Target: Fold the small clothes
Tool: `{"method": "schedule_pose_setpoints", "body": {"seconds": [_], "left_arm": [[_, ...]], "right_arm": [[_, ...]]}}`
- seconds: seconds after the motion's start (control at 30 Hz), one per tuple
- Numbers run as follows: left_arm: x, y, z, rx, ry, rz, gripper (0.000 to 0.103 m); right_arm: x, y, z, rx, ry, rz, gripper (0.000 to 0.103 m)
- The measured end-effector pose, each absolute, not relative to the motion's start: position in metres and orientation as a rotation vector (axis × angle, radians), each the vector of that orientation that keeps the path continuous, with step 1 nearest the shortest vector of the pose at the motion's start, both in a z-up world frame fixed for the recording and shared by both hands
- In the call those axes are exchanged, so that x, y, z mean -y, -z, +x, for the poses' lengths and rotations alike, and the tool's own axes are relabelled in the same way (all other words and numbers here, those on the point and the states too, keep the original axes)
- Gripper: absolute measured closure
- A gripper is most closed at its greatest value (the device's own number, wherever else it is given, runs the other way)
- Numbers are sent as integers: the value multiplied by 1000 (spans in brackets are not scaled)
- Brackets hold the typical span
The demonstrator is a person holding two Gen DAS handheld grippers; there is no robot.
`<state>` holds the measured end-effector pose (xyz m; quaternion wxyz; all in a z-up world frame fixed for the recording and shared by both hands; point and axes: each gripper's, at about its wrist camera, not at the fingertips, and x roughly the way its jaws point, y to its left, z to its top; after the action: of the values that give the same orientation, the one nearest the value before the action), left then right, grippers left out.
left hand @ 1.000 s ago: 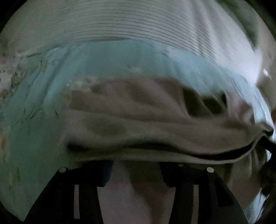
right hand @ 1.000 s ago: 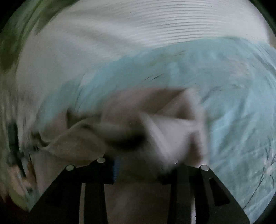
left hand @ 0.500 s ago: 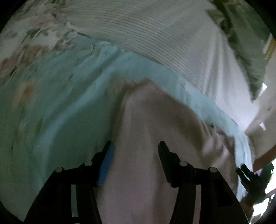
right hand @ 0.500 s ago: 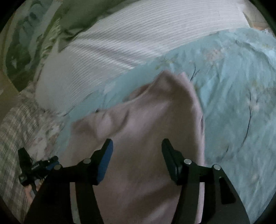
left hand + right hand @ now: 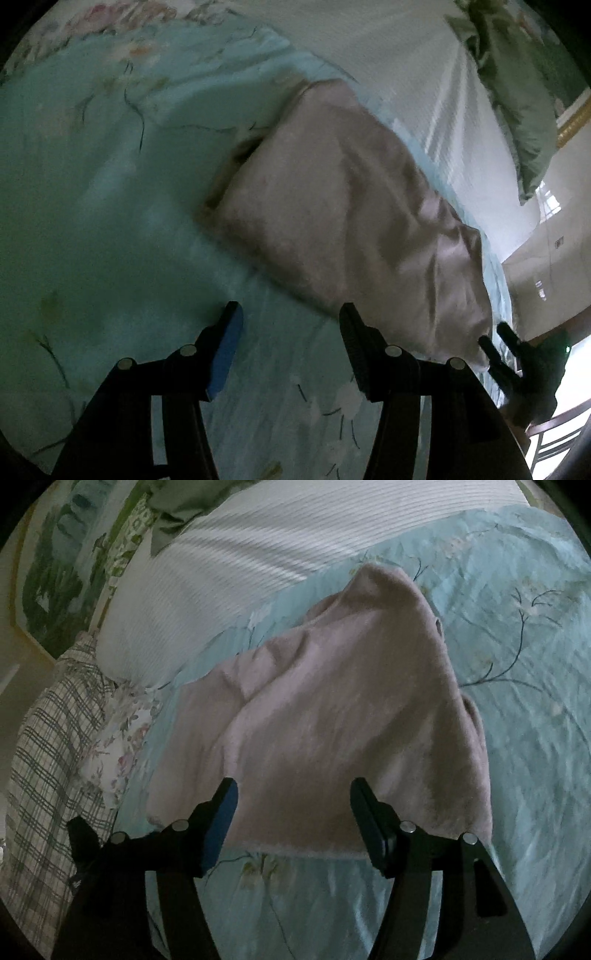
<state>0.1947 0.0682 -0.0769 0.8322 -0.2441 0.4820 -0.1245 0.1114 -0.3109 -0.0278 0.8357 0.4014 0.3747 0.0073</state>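
A pale pink garment (image 5: 351,206) lies folded and flat on the light-blue flowered bedsheet (image 5: 110,221). My left gripper (image 5: 290,314) stands open over bare sheet, just short of the garment's near edge, with nothing between its fingers. My right gripper (image 5: 498,343) shows at the garment's far right corner. In the right wrist view the garment (image 5: 332,720) fills the middle. There the right gripper (image 5: 293,788) hovers over its near edge with jaws opening; the cloth lies under them and the pads do not press it. A dark tip of the left gripper (image 5: 79,834) shows at lower left.
A white ribbed blanket (image 5: 258,546) lies beyond the garment, with a green pillow (image 5: 517,110) behind it. Plaid cloth (image 5: 48,746) and a flowered pillow (image 5: 118,746) border the sheet's left side. A framed picture (image 5: 55,572) hangs on the wall. Chair rails (image 5: 554,439) show at lower right.
Both grippers had the bunched garment between their jaws; they have let it go and drawn back. The garment now lies flat. The left view has rolled.
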Motion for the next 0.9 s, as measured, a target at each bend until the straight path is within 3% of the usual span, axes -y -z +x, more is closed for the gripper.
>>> {"method": "schedule_pose_setpoints", "body": {"seconds": [0.13,0.47,0.57,0.63,0.73,0.9], "left_arm": [[-67,82,202,-991,257,-546,42],[-70,90,264,-933,162,-655,45],[-68,88,271,-932,130,-621,58],[-67,88,275,-941,151,-617,90],[-64,70,270,-908,168,-578,96],[-18,20,254,-815,271,-428,97]], "right_arm": [[309,27,109,-796,-20,850,37],[310,27,113,-799,-22,856,36],[311,28,118,-800,-31,860,36],[314,27,122,-795,-32,856,36],[322,25,130,-792,-35,848,36],[346,22,143,-775,-72,905,36]]}}
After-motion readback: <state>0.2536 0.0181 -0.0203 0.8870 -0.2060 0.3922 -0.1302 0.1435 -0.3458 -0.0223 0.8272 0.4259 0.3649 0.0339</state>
